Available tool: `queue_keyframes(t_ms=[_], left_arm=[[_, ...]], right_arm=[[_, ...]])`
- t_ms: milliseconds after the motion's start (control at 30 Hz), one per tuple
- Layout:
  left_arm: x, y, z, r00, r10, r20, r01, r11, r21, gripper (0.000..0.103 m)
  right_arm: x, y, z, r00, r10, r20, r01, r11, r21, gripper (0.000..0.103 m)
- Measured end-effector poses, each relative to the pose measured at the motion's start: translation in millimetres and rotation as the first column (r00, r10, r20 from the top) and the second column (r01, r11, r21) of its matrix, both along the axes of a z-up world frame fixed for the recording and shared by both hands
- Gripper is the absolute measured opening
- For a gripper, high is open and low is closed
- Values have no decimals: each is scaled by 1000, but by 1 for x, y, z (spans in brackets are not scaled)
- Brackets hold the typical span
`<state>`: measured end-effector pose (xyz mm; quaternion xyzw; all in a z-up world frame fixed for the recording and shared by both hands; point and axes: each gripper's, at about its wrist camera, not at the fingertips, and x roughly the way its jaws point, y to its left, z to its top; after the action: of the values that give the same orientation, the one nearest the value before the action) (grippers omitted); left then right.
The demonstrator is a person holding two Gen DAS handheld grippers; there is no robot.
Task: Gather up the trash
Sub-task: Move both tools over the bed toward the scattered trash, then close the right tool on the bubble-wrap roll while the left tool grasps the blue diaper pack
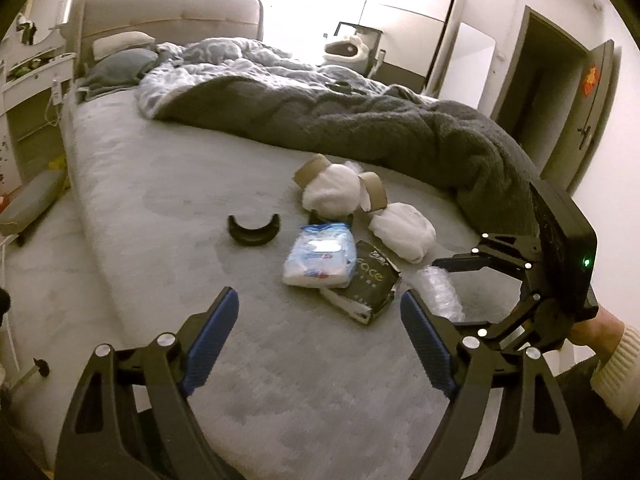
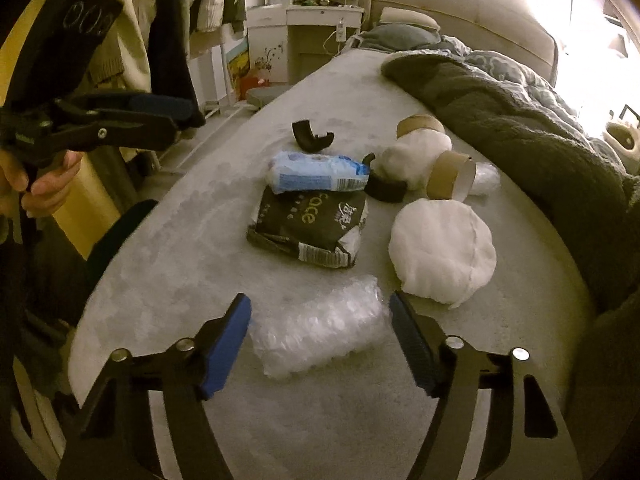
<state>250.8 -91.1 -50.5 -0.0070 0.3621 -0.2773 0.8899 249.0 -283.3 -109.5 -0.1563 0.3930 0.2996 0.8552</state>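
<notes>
Trash lies on the grey bed (image 1: 160,200). A clear bubble wrap wad (image 2: 320,328) rests between the blue pads of my right gripper (image 2: 320,306), which is open with its pads just outside the wad's ends. Beyond it lie a black "face" tissue packet (image 2: 308,224), a blue-white wipes pack (image 2: 316,172), white fluffy wads (image 2: 444,252), cardboard tubes (image 2: 448,174) and a black curved piece (image 2: 310,138). My left gripper (image 1: 320,308) hovers open and empty in front of the tissue packet (image 1: 368,280) and wipes pack (image 1: 320,256). The bubble wrap (image 1: 440,292) sits at its right.
A dark grey blanket (image 1: 400,132) is bunched along the bed's far side, close behind the trash. Pillows (image 1: 120,64) lie at the headboard. A white dresser (image 2: 316,40) and hanging clothes (image 2: 168,20) stand beside the bed. A dark door (image 1: 560,92) is at the right.
</notes>
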Motion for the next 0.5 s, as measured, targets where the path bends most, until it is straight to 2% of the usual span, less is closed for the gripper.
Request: queue_keyframes(t_ms=[233,500], left_arm=[[19,-19,-9,999,-21,-37,21,1000,-12,84],[40,-29,-18,998,-6,-60,6,1000,0,81]], right_arm=[[6,-6,6,1000,4,-20,-3,999,47,65],[11,-20,30,999,-35,-16,37,984,176,65]])
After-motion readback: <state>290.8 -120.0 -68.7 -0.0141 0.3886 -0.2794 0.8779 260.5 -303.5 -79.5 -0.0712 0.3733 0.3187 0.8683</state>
